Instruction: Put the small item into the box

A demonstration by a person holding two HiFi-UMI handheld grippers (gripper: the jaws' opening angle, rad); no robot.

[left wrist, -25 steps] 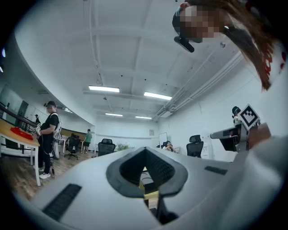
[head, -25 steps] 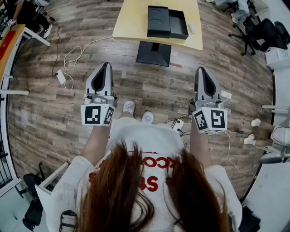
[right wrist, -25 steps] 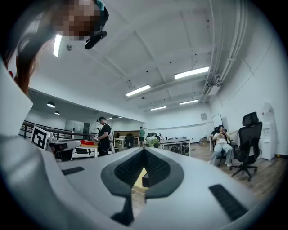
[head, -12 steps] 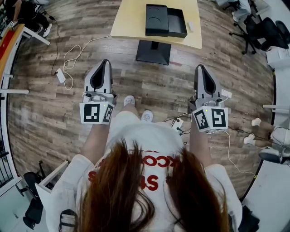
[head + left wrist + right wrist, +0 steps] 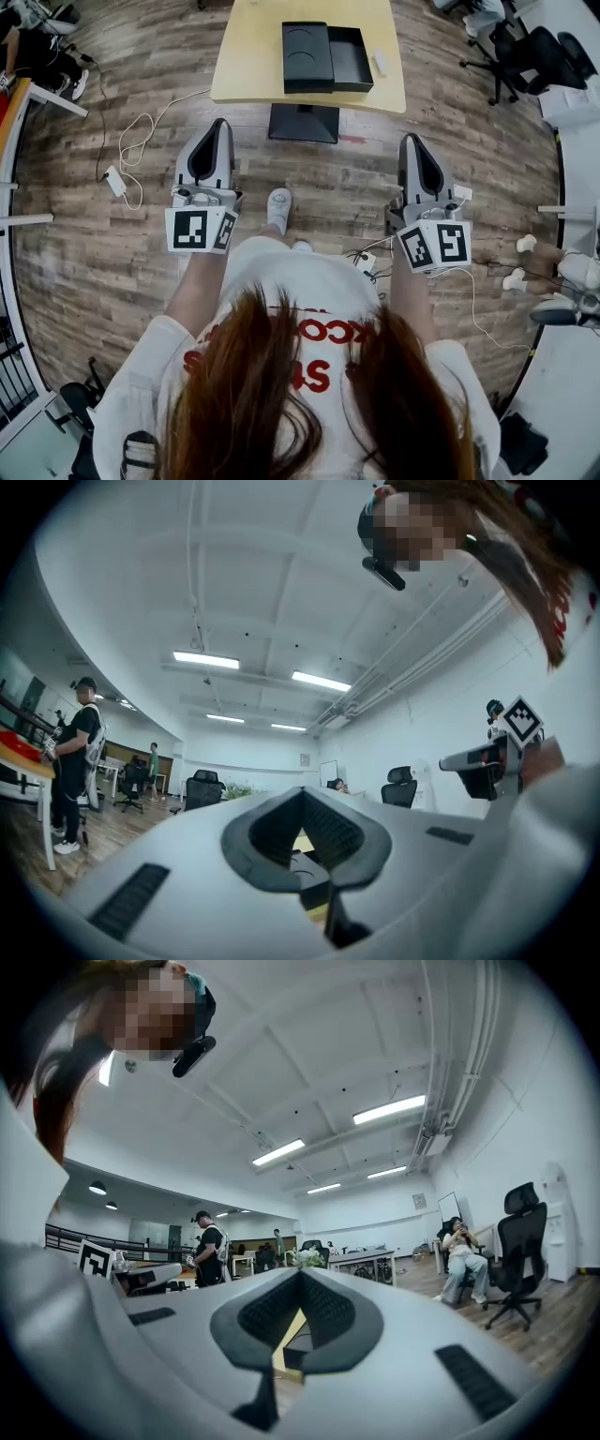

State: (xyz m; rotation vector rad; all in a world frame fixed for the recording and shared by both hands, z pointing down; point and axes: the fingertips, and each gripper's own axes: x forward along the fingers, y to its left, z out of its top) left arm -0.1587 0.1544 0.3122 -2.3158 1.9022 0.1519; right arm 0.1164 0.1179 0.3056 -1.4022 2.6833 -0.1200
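The grey left gripper (image 5: 221, 124) and right gripper (image 5: 411, 141) are both closed, empty, well short of the tan tabletop (image 5: 248, 66). The small white oblong item (image 5: 380, 63) lies by its right edge, beside the open black box (image 5: 352, 58); likely light, stiff (maybe slick): pinch across its narrow width.

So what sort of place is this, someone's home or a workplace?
Most likely an open-plan office or workshop room: rolling office chairs stand around, a light wooden table sits on a plank floor, and long strip lights run across the ceiling.
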